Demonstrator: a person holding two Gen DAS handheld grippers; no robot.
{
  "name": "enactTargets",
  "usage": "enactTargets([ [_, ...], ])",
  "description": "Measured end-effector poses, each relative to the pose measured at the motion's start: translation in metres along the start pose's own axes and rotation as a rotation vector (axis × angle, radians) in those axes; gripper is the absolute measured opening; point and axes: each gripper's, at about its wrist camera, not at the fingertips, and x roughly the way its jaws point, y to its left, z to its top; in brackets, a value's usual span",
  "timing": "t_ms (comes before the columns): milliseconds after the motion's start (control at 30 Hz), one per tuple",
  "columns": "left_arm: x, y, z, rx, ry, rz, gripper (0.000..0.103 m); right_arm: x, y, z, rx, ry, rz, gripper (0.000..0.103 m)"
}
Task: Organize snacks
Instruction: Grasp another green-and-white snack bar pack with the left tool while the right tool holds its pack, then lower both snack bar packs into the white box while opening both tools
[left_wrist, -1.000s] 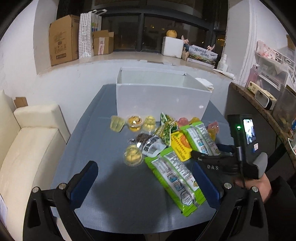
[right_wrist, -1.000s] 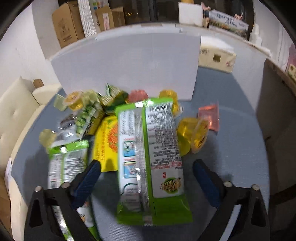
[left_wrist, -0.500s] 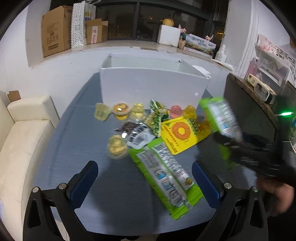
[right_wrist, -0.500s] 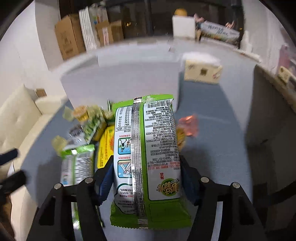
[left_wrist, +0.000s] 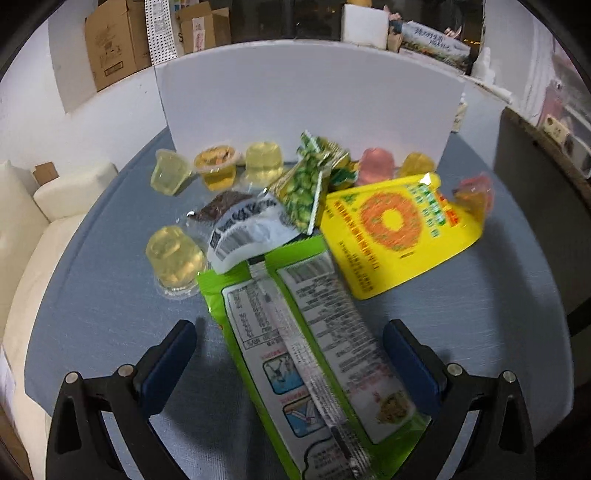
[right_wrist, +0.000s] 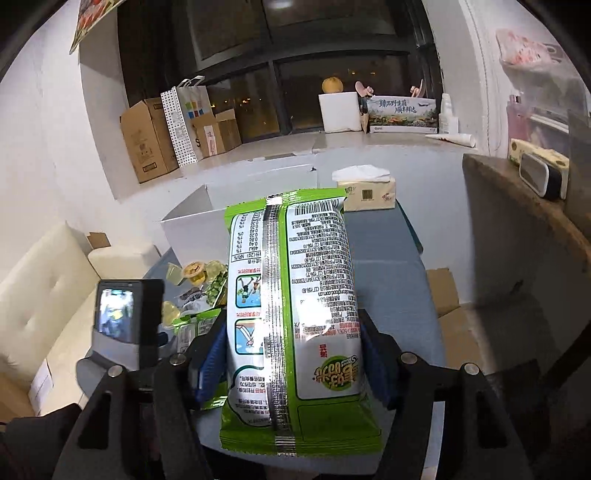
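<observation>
The right gripper (right_wrist: 293, 363) has its jaws clamped on a glossy green snack packet (right_wrist: 291, 317), held up above the grey desk (right_wrist: 388, 295) before the white box (right_wrist: 236, 214). A second green packet (left_wrist: 314, 354) lies flat between the left gripper's (left_wrist: 290, 363) spread jaws, crowded by a crinkly yellow bag (left_wrist: 395, 232) and clear jelly cups (left_wrist: 173, 256)

There are two green snack packs: one (right_wrist: 291, 321) held up in the right wrist view, one (left_wrist: 314, 354) lying on the table. One yellow bag (left_wrist: 391, 229) lies there too, and one white-and-dark packet (left_wrist: 243, 229). The small green pea packets (left_wrist: 314, 181) are about three; blur makes this uncertain. Seven jelly cups (left_wrist: 173, 254) are visible. There is one white box (left_wrist: 306, 107).
</observation>
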Motion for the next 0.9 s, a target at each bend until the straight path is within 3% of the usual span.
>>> enactTargets([
  [167,-0.002,-0.001,-0.006,0.007,-0.016,-0.013,0.099,0.0,-0.001,-0.005,0.006,0.007,0.014,0.069],
  [233,-0.007,-0.001,-0.008,0.016,-0.025,-0.034,0.085,0.0,-0.001,-0.006,0.007,0.007,0.019,0.069],
  [367,-0.015,-0.002,-0.013,0.044,-0.022,-0.077,0.079,0.002,-0.003,-0.006,0.015,0.014,0.027,0.069],
  [433,-0.024,0.001,-0.014,0.053,-0.033,-0.094,0.069,0.002,-0.004,-0.005,0.015,0.014,0.028,0.069],
  [667,-0.085,0.01,-0.007,0.157,-0.149,-0.194,0.069,0.014,-0.003,0.001,0.016,0.022,0.04,0.069],
  [900,-0.116,0.026,0.032,0.189,-0.236,-0.253,0.069,0.028,0.011,0.019,0.006,0.015,0.071,0.069],
])
